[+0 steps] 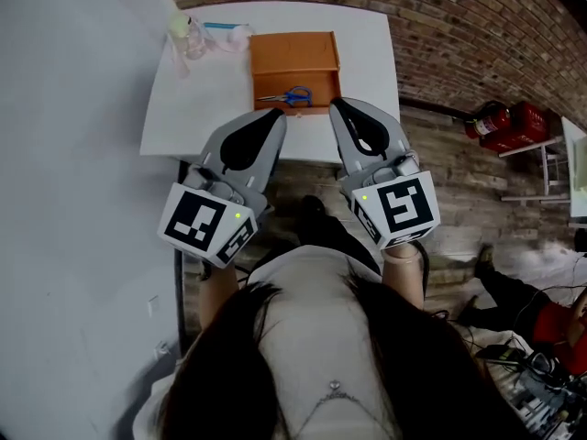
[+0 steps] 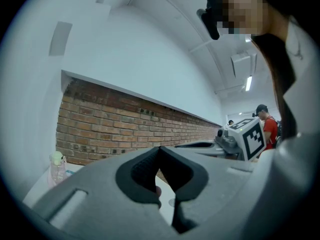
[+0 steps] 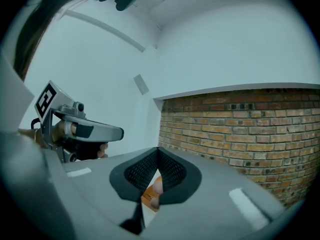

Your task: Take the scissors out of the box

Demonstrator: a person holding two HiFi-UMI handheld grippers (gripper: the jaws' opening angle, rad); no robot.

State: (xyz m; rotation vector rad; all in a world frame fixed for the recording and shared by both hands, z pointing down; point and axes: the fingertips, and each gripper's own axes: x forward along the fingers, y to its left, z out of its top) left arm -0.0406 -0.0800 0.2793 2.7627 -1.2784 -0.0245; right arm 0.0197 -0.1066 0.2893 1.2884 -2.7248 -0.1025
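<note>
Both sets of jaws are sitting closed on nothing, left gripper (image 1: 277, 114) and right gripper (image 1: 336, 104) hovering side by side over the table's (image 1: 183, 108) near edge. Blue-handled scissors (image 1: 286, 96) are lying inside the orange box (image 1: 293, 58), at its near end, just beyond the tips.

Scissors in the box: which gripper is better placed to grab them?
Left, probably: the left gripper points at the scissors, while the right gripper aims at the right corner of the box.

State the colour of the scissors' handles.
Blue; the scissors show best in the head view.
</note>
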